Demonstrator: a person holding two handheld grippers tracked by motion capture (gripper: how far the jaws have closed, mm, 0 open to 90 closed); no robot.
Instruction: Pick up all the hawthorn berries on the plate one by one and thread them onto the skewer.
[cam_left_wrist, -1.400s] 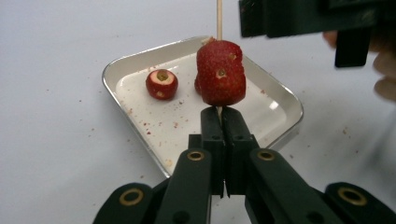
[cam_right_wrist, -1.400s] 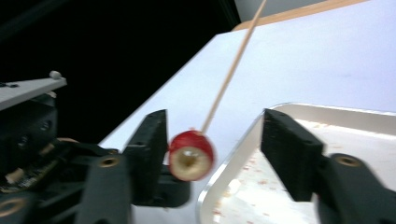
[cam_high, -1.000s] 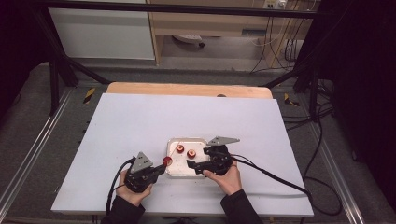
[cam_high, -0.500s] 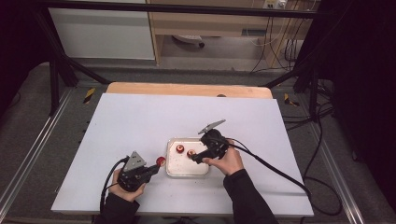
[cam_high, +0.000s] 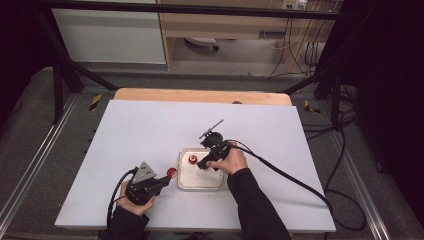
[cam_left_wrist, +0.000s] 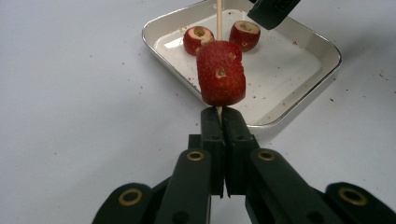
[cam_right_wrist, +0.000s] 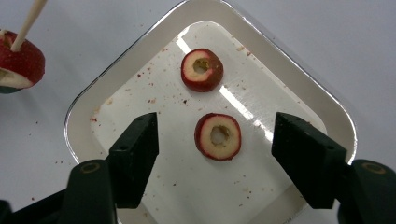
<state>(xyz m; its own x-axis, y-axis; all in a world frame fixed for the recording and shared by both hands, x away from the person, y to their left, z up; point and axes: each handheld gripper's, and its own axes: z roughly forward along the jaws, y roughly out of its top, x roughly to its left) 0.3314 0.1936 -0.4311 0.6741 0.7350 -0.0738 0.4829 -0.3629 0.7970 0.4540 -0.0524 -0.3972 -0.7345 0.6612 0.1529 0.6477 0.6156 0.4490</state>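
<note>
hovering over the tray (cam_high: 200, 184), the right gripper (cam_right_wrist: 215, 140) points down with its jaws apart and has just been closing them; one cored fruit piece (cam_right_wrist: 218, 136) lies on the tray floor between the jaws, which do not touch it. a second cored piece (cam_right_wrist: 202, 69) lies just beyond it, nearer the tray's far corner, apart from the first. red crumbs speckle the tray floor. the left gripper (cam_high: 161, 183) sits just left of the tray's near-left corner, its jaws pinched together on a thin wooden skewer (cam_left_wrist: 218, 18), with a red fruit piece (cam_left_wrist: 221, 72) threaded on the stick right above the jaw tips. from the left gripper view the skewer rises in front of the tray rim. the white table (cam_high: 125, 130) has wide bare room to the left, behind and to the right of the tray; the front edge runs close by the person's forearms.
</note>
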